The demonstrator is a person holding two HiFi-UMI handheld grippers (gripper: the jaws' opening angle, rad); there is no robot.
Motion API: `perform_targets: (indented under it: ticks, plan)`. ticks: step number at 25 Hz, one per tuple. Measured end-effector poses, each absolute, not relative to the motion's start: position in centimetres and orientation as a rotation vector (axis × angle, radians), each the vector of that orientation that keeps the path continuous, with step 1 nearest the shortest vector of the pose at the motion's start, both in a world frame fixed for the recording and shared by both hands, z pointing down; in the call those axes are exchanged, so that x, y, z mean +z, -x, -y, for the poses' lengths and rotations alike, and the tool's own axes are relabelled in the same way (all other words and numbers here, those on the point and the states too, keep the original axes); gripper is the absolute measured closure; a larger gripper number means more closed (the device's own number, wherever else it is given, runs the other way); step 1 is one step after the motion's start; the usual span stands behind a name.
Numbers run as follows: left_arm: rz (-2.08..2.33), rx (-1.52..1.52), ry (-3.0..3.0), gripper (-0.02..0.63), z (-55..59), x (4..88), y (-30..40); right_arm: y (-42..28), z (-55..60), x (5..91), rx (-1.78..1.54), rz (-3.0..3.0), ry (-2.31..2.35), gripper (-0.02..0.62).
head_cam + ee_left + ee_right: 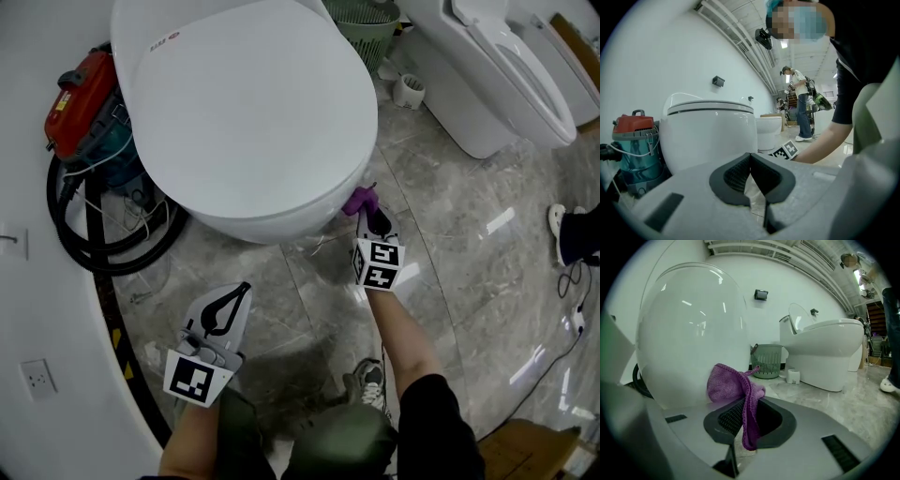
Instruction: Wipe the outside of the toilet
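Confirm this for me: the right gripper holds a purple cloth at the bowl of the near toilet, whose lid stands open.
One thing is wrong: the lid is down, closed over the toilet, as the head view shows. The rest holds: the right gripper is shut on the purple cloth at the bowl.

The toilet (pixel 244 103) fills the 12 o'clock side of the head view, with a vacuum cleaner (pixel 82 105) beside it at 9 o'clock and a hose (pixel 94 248) looped at its 8 o'clock. A basket (pixel 367 26) stands behind it at 1 o'clock, and a second toilet (pixel 497 80) well apart at 2 o'clock. At the bowl's 5 o'clock the right gripper (pixel 367 214) presses a cloth (pixel 360 200) between its jaws up against the bowl, while the left gripper (pixel 242 292) lies apart at 6 o'clock.
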State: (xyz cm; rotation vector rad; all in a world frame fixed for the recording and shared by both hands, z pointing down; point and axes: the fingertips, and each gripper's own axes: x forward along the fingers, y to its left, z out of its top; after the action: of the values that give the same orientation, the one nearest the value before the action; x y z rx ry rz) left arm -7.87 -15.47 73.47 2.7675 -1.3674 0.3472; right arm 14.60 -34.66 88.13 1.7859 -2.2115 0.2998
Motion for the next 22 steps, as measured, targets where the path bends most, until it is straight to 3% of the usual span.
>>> perform_targets:
  ticks: [14,22]
  plan:
    - [1.367,0.257,-2.792,0.600,15.8,73.0,7.0,-14.2,30.8,85.5,0.429,2.338,-1.835,0.546]
    - [1.340,0.133,-2.761,0.600,13.8,70.7,1.6,-12.7,26.6,80.4,0.473,2.499,-1.823,0.546]
